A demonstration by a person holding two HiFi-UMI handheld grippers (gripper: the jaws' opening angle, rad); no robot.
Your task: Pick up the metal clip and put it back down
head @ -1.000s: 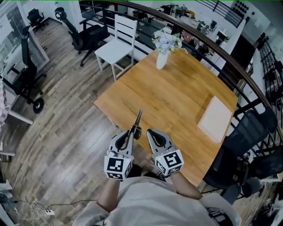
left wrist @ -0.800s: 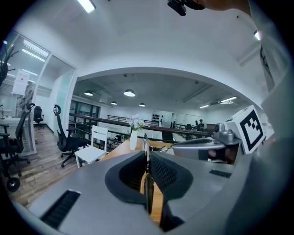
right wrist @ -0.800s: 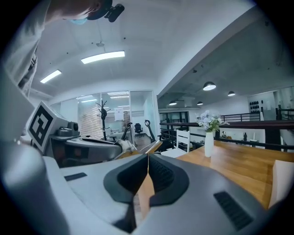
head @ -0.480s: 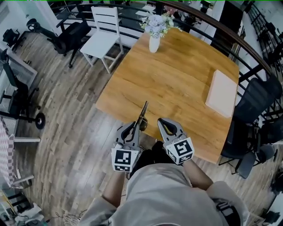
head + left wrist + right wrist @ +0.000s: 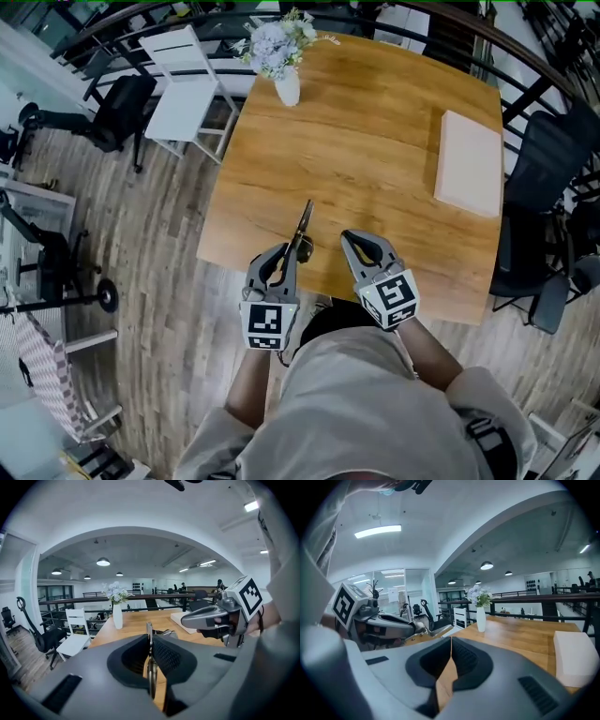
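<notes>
The metal clip (image 5: pixel 304 225) is a thin long strip of metal. It sticks out forward from my left gripper (image 5: pixel 292 251), which is shut on it over the near edge of the wooden table (image 5: pixel 375 141). In the left gripper view the clip (image 5: pixel 149 632) stands on edge, pinched between the dark pads. My right gripper (image 5: pixel 349 237) hovers beside it to the right, apart from the clip. Its jaws are shut with nothing between them in the right gripper view (image 5: pixel 451 641).
A white vase of flowers (image 5: pixel 287 86) stands at the table's far left edge, and a flat white pad (image 5: pixel 469 161) lies at the right. A white chair (image 5: pixel 183 94) stands left of the table, and black chairs (image 5: pixel 539 187) to the right.
Both grippers have moved forward together from the table's corner to over its near edge, and a little lower. The clip stays pinched in the left gripper.
</notes>
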